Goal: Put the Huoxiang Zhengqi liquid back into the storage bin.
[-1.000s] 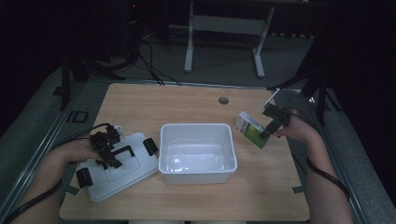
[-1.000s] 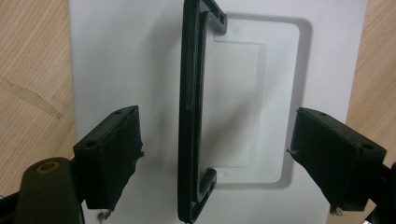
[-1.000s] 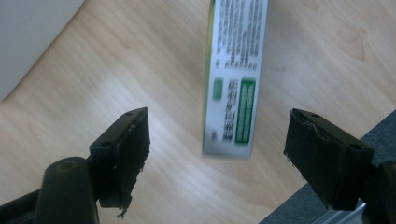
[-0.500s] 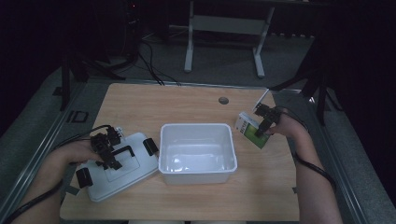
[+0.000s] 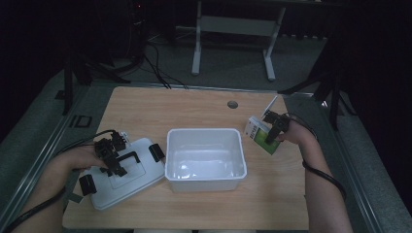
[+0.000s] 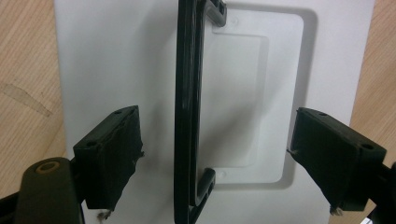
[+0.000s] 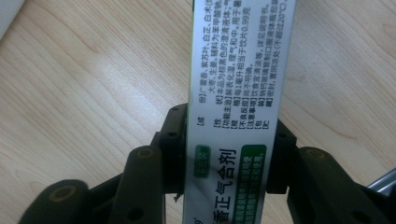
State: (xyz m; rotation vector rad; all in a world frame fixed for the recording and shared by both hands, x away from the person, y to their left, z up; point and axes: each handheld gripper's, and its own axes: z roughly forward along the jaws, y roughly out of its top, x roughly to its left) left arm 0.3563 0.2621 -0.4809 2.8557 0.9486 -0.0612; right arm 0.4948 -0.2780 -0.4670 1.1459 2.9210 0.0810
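Observation:
A white lid [image 5: 127, 174] with a black handle [image 5: 127, 158] and black side clips lies at the table's front left. My left gripper [image 5: 111, 158] hovers over it, open, its jaws standing on either side of the raised handle [image 6: 189, 112] without touching it. A green and white medicine box [image 5: 261, 134] sits at the right, just beside the white bin [image 5: 205, 160]. My right gripper [image 5: 272, 130] is shut on the box [image 7: 238, 107], both pads pressed against its narrow printed sides, above the wooden tabletop.
The open white bin stands mid-table with nothing visible inside. A round cable hole [image 5: 232, 104] is near the far edge. A metal stand [image 5: 233, 29] and cables lie on the floor beyond the table.
My right gripper has carried the medicine box slightly left, nearer the bin's right wall. The left gripper and the lid have stayed put.

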